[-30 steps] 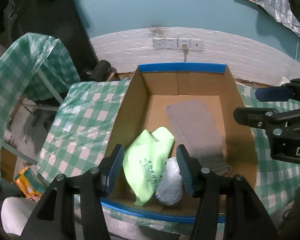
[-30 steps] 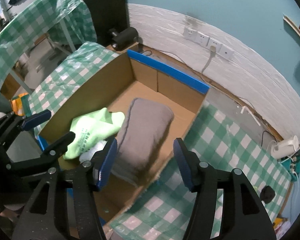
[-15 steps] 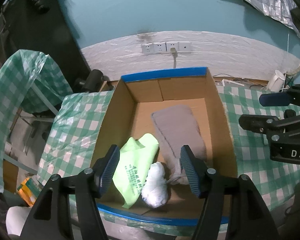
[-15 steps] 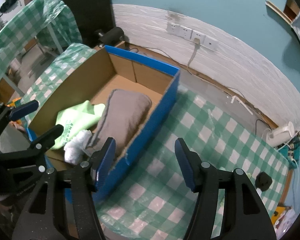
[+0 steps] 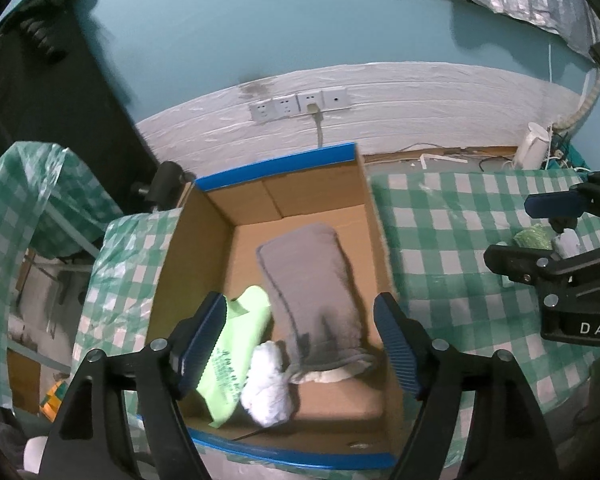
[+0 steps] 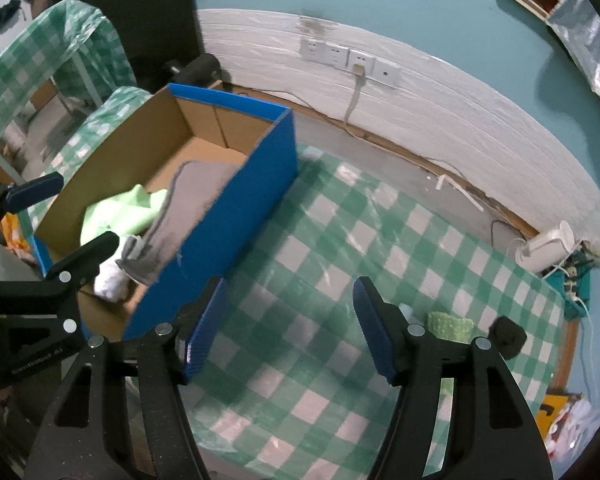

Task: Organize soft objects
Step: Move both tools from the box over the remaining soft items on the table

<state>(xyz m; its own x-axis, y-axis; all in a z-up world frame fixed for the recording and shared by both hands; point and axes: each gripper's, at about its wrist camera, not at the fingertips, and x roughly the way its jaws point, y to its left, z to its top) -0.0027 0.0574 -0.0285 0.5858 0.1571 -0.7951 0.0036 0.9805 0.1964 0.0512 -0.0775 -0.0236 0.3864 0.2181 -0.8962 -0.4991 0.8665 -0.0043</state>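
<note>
Left tool (image 5: 300, 344): its jaws have just been opening and now stand wide apart with nothing gripped; the gray towel (image 5: 312, 292) and the white bundle (image 5: 266, 388) lie below the gap, untouched by the pads.
Right tool (image 6: 290, 324): its jaws have also just been opening a little, and they hold nothing; it now looks down on bare green checked surface (image 6: 340, 248) instead of the box interior it faced 1 second ago.
Box (image 5: 276, 204): it holds 3 soft things, the gray towel, the light green cloth (image 5: 236, 344) and the white bundle, all resting on its floor.
Change: both tools have drawn away from the box, the right 1 clearly past its blue side wall.
Remaining items: a green textured object (image 6: 450, 326) lies on the surface near the right tool's outer finger.
Meaning: the last drop looks finished, and the right tool is likely heading for that green object next.
</note>
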